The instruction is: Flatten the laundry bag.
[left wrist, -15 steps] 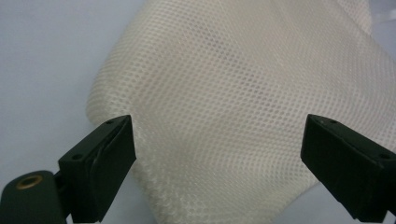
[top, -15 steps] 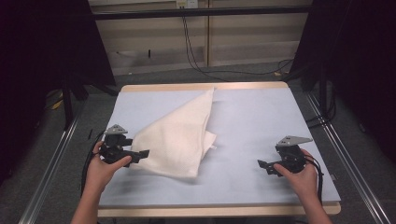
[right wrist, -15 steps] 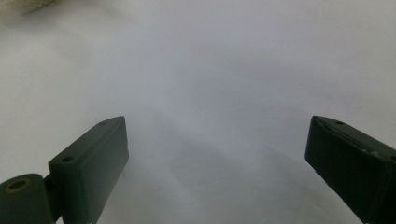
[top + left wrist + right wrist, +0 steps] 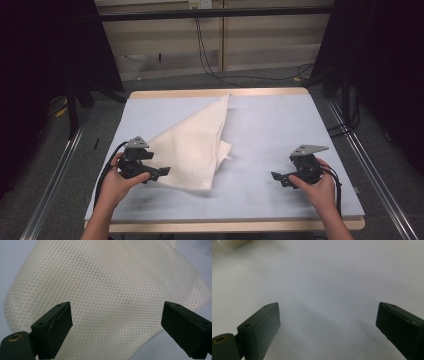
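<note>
Two bare forearms, no sleeves. Each hand carries a black tool: the left tool (image 4: 161, 172) and the right tool (image 4: 276, 176). Each is topped by a grey three-cornered plate and trails a black cable. Up close, the jaws are blocky dark slabs with small screw holes, and a brass-ringed hole sits at the base.
</note>
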The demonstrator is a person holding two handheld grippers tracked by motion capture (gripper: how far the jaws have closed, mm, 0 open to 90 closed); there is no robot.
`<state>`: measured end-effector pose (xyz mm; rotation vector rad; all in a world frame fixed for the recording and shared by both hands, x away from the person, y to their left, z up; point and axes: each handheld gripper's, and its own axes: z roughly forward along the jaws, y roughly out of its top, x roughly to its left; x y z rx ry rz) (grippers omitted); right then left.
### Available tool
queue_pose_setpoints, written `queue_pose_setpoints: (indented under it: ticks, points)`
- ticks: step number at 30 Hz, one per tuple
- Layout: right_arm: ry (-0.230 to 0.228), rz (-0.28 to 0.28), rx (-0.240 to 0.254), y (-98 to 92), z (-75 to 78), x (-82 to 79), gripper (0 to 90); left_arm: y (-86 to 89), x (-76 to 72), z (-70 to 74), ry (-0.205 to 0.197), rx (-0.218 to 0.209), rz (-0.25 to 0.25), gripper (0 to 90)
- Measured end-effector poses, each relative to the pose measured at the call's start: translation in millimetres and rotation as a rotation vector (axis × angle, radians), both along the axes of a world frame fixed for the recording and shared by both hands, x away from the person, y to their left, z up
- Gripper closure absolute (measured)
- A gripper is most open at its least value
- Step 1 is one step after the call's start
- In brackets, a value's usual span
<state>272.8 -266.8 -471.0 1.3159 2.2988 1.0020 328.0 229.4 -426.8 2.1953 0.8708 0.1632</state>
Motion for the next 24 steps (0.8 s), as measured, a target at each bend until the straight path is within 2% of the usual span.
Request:
queue_pose_setpoints:
  ticks: [1,3,5,8,13,15,17,20,23,24]
  points:
    - [-0.009,0.009,0.002,0.4,0.1,0.7,4.9,-2.0,-1.1,-0.6,-0.003,-0.007,-0.012,9.9]
    - [-0.006,0.010,0.001,2.2,0.7,0.8,4.9,-4.6,-3.1,-1.8,0.001,0.000,-0.025,9.9]
    - [-0.004,0.007,0.007,4.7,1.1,0.8,5.1,-8.4,-5.5,-4.1,-0.005,0.024,-0.048,10.1]
    - [-0.006,0.024,0.014,8.7,1.4,2.6,5.2,-15.8,-9.1,-8.9,-0.001,0.026,-0.083,10.1]
    - [-0.001,0.044,0.000,15.8,1.2,5.4,5.4,-24.3,-12.5,-22.8,-0.010,0.071,-0.140,10.2]
    - [-0.009,0.056,-0.011,17.8,1.3,6.6,5.4,-22.8,-12.7,-26.0,-0.020,0.097,-0.136,10.2]
    - [-0.009,0.065,-0.008,20.1,1.5,7.5,5.5,-22.3,-12.6,-30.1,-0.023,0.104,-0.128,11.2]
    - [-0.010,0.074,-0.017,21.3,0.7,8.9,5.7,-25.4,-12.3,-37.3,-0.015,0.134,-0.132,13.9]
    - [-0.009,0.072,-0.023,21.6,1.2,9.0,6.0,-28.1,-12.4,-43.0,-0.027,0.177,-0.140,16.8]
    - [-0.009,0.070,-0.020,21.5,1.4,8.9,6.0,-29.3,-12.9,-43.6,-0.026,0.180,-0.131,16.8]
